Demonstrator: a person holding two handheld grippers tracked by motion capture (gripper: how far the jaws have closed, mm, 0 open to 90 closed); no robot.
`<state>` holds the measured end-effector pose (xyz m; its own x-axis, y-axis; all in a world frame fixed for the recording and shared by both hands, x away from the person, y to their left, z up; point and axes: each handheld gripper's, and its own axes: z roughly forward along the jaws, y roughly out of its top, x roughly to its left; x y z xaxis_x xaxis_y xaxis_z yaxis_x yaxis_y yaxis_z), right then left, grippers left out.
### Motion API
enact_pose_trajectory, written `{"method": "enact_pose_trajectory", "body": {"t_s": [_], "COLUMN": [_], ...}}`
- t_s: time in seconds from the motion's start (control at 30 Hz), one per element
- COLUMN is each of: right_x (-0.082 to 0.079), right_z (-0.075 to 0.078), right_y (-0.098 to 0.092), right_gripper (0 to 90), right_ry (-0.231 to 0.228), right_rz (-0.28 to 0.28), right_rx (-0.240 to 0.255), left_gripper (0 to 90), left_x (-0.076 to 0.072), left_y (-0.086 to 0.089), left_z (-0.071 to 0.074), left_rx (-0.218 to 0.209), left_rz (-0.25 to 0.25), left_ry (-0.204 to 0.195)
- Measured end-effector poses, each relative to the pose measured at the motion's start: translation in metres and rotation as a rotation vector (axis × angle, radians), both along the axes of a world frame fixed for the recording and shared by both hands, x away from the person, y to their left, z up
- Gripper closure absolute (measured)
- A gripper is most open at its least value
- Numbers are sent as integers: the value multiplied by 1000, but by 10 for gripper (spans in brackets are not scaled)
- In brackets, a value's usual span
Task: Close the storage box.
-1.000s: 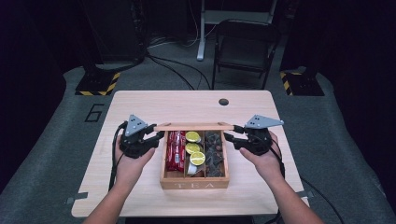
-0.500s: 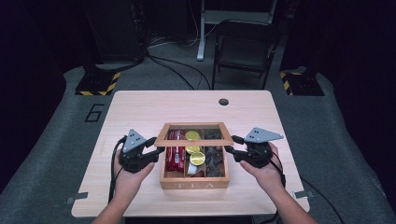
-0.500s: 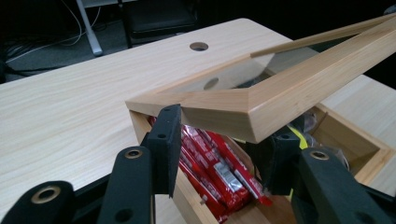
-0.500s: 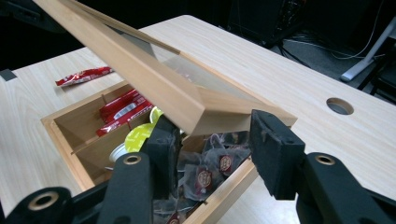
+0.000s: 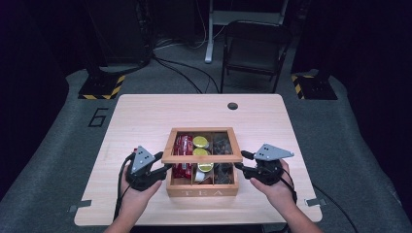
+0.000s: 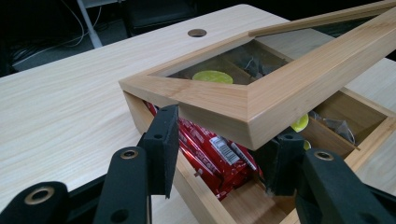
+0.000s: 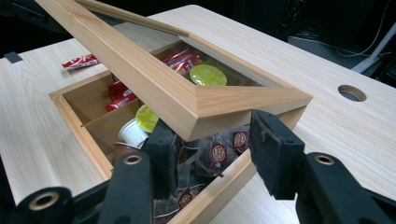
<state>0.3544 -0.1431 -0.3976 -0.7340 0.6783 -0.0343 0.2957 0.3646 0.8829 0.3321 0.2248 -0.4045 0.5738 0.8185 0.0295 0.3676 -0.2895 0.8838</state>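
- A wooden tea box (image 5: pixel 202 187) sits near the front middle of the table (image 5: pixel 145 116), its front wall lettered "TEA".
- The box's lid (image 5: pixel 201 158), a wooden frame with a clear pane, hangs partly lowered over the open box, tilted, with its front edge raised off the walls.
- The left gripper (image 5: pixel 160 171) is at the lid's left front corner. In the left gripper view its jaws stand apart, one on each side of that corner (image 6: pixel 243 112), below the frame; whether the pads press the wood I cannot tell. The jaws have just been opening, with the corner between them.
- The right gripper (image 5: pixel 241 167) is at the lid's right front corner. In the right gripper view its jaws are apart on either side of that corner (image 7: pixel 233 105), just under it; contact with the wood cannot be told.
- Each gripper sits in a hand: left hand (image 5: pixel 138 191), right hand (image 5: pixel 274 187), both beside the box.
- Inside the box, the left compartment holds red packets (image 6: pixel 210 149), the middle one yellow-lidded pods (image 5: pixel 200 142), the right one dark tea bags (image 7: pixel 219 151).
- One red packet (image 7: pixel 79 60) lies on the table outside the box's left wall, seen in the right gripper view.
- A round hole (image 5: pixel 232 106) is in the table beyond the box.
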Motion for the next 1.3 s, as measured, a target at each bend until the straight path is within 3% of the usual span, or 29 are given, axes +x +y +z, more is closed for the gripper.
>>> {"method": "enact_pose_trajectory", "body": {"t_s": [0.17,0.47,0.8,1.1,1.2,1.3], "right_x": [-3,-7,-10,-12,-12,-14], "right_z": [-5,-13,-20,-24,-27,-31], "right_y": [0,-2,-2,-3,-3,-3], "right_gripper": [539,542,545,550,554,561], "right_ry": [-3,-1,6,9,15,33], "right_rz": [1,9,10,9,12,21], "right_rx": [3,7,12,12,7,-5], "left_gripper": [530,529,551,562,562,561], "left_x": [-1,-5,-16,-16,-17,-17], "left_y": [0,2,6,6,7,7], "left_z": [-4,-11,-9,-14,-17,-22], "left_rx": [0,7,1,-14,13,14], "left_rz": [2,-20,-52,-39,-61,-61], "left_ry": [-13,10,27,38,53,58]}}
